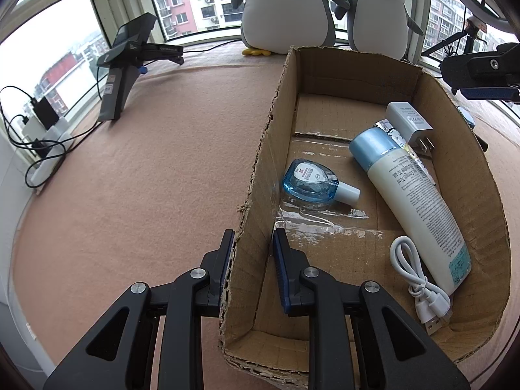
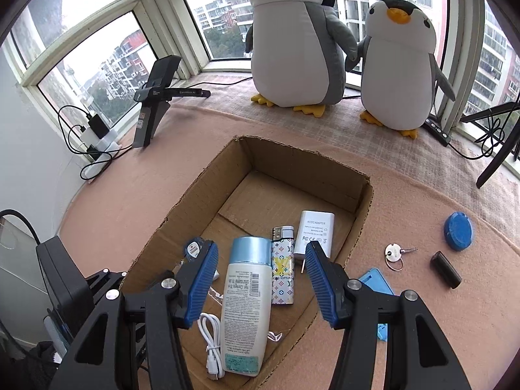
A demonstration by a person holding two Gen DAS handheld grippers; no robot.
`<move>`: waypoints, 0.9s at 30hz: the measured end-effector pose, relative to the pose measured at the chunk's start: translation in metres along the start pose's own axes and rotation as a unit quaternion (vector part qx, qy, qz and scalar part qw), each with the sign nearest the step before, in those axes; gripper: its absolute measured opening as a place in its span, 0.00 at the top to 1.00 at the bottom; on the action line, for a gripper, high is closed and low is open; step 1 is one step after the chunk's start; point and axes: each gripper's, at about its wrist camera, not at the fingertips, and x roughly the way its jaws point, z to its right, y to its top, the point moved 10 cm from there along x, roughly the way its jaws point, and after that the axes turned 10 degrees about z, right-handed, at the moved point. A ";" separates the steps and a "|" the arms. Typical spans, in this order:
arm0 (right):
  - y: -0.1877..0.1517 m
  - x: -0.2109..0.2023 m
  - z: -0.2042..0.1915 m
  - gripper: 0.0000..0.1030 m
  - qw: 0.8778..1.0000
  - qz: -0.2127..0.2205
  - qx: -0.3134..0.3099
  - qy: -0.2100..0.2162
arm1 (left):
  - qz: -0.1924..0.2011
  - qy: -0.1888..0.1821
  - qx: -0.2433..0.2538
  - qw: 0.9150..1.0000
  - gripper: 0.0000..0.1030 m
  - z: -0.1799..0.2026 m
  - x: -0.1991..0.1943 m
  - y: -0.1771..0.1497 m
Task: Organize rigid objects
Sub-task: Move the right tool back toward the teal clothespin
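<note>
A cardboard box [image 2: 354, 195] is placed on a pink cloth-covered surface [image 1: 146, 162] near the windows. The left wall of the box is straddled by the left gripper [image 1: 252, 243]: one finger is seen outside the wall and the other inside. A small gap is seen between the inner pad and the cardboard, so it cannot be told whether the wall is really pinched or the fingers are only placed around it.

The right gripper [image 2: 261, 279] is held above the box with its blue pads wide apart, and nothing is held between them.

Inside the box several things are laid flat. A cream bottle with a light blue cap [image 2: 245, 305] is lying along the middle, and a patterned lighter [image 2: 282, 269] is lying just beside it on its right. A white power adapter [image 2: 313, 232] is found next to the lighter, close to the right wall. A small blue bottle [image 1: 310, 180] is lying on its side near the left wall, and a coiled white cable [image 1: 419, 282] is lying at the near end, beside the foot of the cream bottle.

Outside the box, on the cloth to the right, a key with a white tag [image 2: 395, 253], a small black block [image 2: 445, 269], a round blue lid [image 2: 458, 230] and a flat light blue object [image 2: 375, 281] are seen, the last partly hidden by the right finger.

Two plush penguins [image 2: 302, 42] are standing at the window.
</note>
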 end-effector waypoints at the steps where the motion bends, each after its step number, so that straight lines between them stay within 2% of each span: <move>1: 0.001 -0.005 0.008 0.50 1.000 0.003 0.005 -0.004 | 0.000 0.000 0.000 1.000 0.80 0.000 0.000 0.000; 10: 0.000 -0.051 0.083 0.50 0.997 0.027 0.061 -0.042 | 0.000 0.002 0.002 1.000 0.80 -0.001 0.000 0.001; 18: -0.020 -0.068 0.133 0.50 0.994 0.016 0.072 -0.077 | 0.000 0.006 0.006 1.000 0.80 -0.002 0.000 0.001; 27: -0.046 -0.064 0.152 0.50 0.994 -0.012 0.064 -0.085 | 0.001 0.009 0.008 1.000 0.80 -0.002 0.000 0.001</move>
